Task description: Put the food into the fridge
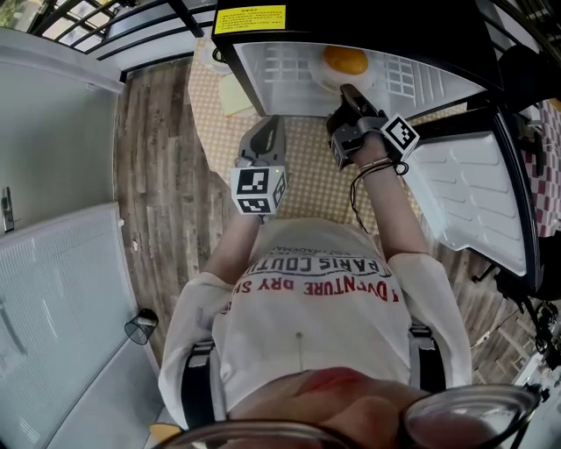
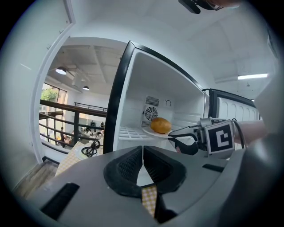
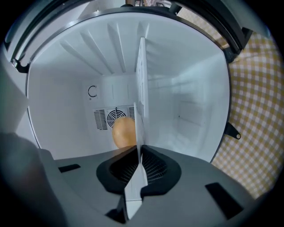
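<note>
A round orange-yellow food (image 1: 344, 60) lies on a white plate (image 1: 323, 77) inside the open small fridge (image 1: 254, 83). My right gripper (image 1: 349, 91) is shut on the plate's near rim and reaches into the fridge mouth. In the right gripper view the plate (image 3: 141, 102) shows edge-on between the pads of the gripper (image 3: 139, 155), with the food (image 3: 123, 131) to its left. My left gripper (image 1: 266, 124) hangs shut and empty in front of the fridge, left of the right one. The left gripper view shows its jaws (image 2: 143, 153) closed, with the food (image 2: 160, 125) and the right gripper (image 2: 188, 138) beyond.
The fridge door (image 1: 473, 193) stands open at the right. The fridge sits on a table with a checkered cloth (image 1: 307, 175). A black cable (image 2: 91, 148) lies coiled beside the fridge. A white cabinet (image 1: 53, 175) and a black railing (image 1: 131, 26) bound the wooden floor (image 1: 158, 193) at left.
</note>
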A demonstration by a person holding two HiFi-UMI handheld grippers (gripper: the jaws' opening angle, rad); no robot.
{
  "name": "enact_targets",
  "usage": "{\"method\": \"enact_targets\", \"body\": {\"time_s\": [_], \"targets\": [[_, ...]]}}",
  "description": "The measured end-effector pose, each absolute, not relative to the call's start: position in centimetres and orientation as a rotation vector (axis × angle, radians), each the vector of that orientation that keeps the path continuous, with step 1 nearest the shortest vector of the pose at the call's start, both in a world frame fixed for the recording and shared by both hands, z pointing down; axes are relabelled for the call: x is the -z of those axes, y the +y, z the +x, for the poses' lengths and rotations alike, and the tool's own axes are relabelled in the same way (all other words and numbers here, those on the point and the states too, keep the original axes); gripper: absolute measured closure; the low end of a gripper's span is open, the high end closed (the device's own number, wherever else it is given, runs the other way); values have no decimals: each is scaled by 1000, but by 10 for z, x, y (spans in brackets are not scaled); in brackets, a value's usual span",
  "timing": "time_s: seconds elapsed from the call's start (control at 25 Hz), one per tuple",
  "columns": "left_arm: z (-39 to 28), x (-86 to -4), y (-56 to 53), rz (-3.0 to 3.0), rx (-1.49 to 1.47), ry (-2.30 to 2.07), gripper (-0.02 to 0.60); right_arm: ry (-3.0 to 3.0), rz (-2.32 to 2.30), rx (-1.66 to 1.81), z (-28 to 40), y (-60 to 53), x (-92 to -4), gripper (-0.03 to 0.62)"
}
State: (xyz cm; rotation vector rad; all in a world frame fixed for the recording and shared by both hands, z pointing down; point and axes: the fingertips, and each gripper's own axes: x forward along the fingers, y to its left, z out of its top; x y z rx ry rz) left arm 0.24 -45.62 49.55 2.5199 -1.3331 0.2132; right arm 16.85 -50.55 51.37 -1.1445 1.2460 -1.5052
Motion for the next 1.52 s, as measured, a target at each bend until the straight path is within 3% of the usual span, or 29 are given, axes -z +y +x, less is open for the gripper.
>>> {"method": "enact_targets", "body": {"time_s": [0.52, 0.56, 0.6, 0.68, 0.88, 1.08, 1.2, 1.24, 1.52], "targets": [[9, -509, -456, 2490, -249, -1328, 554, 1348, -1197, 1462, 168, -511, -510, 557], [9, -509, -455, 2492, -249, -1328, 554, 1373, -1206, 1446, 168, -511, -508, 536], [9, -508, -455, 2493, -250, -1328, 554, 1398, -1212, 1428, 167, -511, -505, 464], [10, -507, -453, 2494, -252, -1329, 554, 1439, -1229, 1389, 168, -510, -501, 421], [9, -500, -449, 2498, -236, -1337, 554, 1471, -1230, 1354, 169, -498, -497, 382], [13, -485, -445, 2530, -205, -1335, 554, 1522, -1159, 1344, 161, -474, -486, 401], [21, -479, -439, 2556, -195, -1311, 554, 1602, -1194, 1322, 160, -457, -483, 538], [24, -477, -437, 2567, -193, -1299, 554, 1638, -1211, 1316, 159, -452, -482, 554], [45, -459, -423, 2648, -160, -1224, 554, 2046, -1469, 1047, 152, -421, -466, 565]]}}
